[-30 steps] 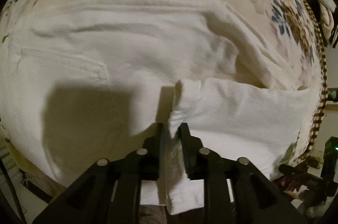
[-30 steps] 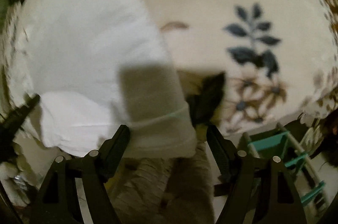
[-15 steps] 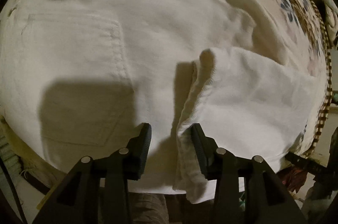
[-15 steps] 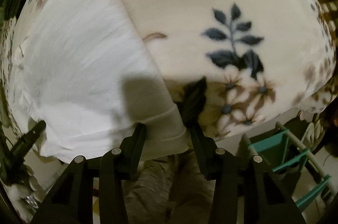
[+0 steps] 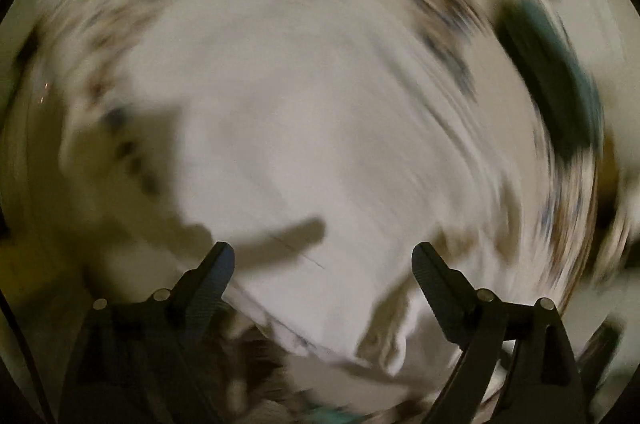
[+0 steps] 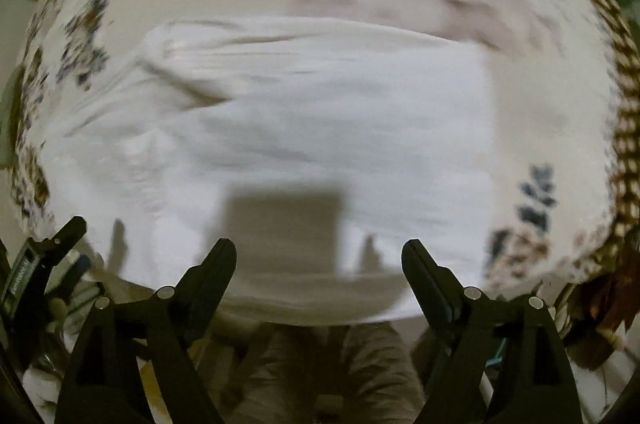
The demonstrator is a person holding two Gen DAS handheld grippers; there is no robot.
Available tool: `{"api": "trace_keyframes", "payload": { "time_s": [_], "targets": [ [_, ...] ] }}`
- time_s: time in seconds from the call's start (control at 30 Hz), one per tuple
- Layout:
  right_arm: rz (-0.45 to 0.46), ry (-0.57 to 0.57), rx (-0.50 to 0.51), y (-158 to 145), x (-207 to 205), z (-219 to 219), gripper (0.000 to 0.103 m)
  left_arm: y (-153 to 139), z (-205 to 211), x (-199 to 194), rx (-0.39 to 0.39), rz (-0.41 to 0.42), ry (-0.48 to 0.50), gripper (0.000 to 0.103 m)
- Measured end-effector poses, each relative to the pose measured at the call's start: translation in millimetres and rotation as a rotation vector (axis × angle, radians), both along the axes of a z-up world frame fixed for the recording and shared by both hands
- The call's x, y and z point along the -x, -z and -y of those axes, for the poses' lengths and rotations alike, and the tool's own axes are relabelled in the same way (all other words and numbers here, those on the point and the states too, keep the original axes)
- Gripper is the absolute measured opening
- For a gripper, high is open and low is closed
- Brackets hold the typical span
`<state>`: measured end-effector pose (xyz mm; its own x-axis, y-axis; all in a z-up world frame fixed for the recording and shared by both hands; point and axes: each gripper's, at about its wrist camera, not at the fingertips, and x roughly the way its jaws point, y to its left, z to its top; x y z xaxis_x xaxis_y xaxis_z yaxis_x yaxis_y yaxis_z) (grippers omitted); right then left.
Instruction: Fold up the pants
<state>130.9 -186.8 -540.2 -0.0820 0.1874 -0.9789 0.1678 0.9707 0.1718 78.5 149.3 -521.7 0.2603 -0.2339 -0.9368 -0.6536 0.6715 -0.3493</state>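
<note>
The white pants lie folded into a rough rectangle on a cream floral blanket. In the right wrist view my right gripper is open and empty, hovering above the pants' near edge. In the left wrist view, which is heavily blurred, the pants fill the middle. My left gripper is open wide and empty above them. A crumpled fold of white cloth lies near its right finger.
The blanket's brown checkered border runs along the right edge. A dark green object lies at the right in the left wrist view. The left gripper's black body shows at the lower left of the right wrist view.
My left gripper let go of the pants' hem, opened wide and is swinging fast. My right gripper also opened wider and pulled back, so the whole folded pants are in view.
</note>
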Motion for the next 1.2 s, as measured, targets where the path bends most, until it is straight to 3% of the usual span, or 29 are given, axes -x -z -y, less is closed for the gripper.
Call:
{"api": "trace_keyframes", "payload": {
  "time_s": [0.07, 0.1, 0.17, 0.3, 0.37, 0.43, 0.6, 0.67, 0.8, 1.03, 1.2],
  "targets": [
    [0.002, -0.037, -0.012, 4, -8, -24, 0.087, 5, -33, 20, 0.046, 0.027, -0.201, 0.088],
    [0.008, -0.067, -0.009, 6, -14, -39, 0.087, 11, -51, 28, 0.062, 0.036, -0.280, 0.076],
    [0.017, -0.100, -0.007, 7, -23, -59, 0.087, 23, -64, 30, 0.066, 0.036, -0.336, 0.054],
    [0.017, -0.134, 0.006, 16, -36, -90, 0.087, 51, -87, 28, 0.118, 0.054, -0.417, 0.056],
    [0.018, -0.137, 0.020, 19, -42, -97, 0.087, 64, -91, 22, 0.140, 0.061, -0.435, 0.056],
    [0.015, -0.139, 0.049, 23, -47, -101, 0.087, 55, -91, 19, 0.104, 0.096, -0.428, 0.056],
    [-0.012, -0.116, 0.110, 37, -51, -95, 0.087, 39, -81, 12, -0.012, 0.103, -0.335, 0.021],
    [-0.017, -0.105, 0.112, 39, -51, -93, 0.087, 30, -77, 11, -0.055, 0.101, -0.295, 0.018],
    [-0.020, -0.110, 0.116, 40, -50, -92, 0.087, 27, -67, -2, -0.121, 0.081, -0.235, 0.017],
    [-0.038, -0.096, 0.117, 45, -41, -89, 0.087, 43, -76, -12, -0.102, 0.056, -0.242, 0.020],
    [-0.037, -0.090, 0.104, 44, -34, -73, 0.087, 57, -94, -4, 0.006, 0.099, -0.324, 0.041]
  ]
}}
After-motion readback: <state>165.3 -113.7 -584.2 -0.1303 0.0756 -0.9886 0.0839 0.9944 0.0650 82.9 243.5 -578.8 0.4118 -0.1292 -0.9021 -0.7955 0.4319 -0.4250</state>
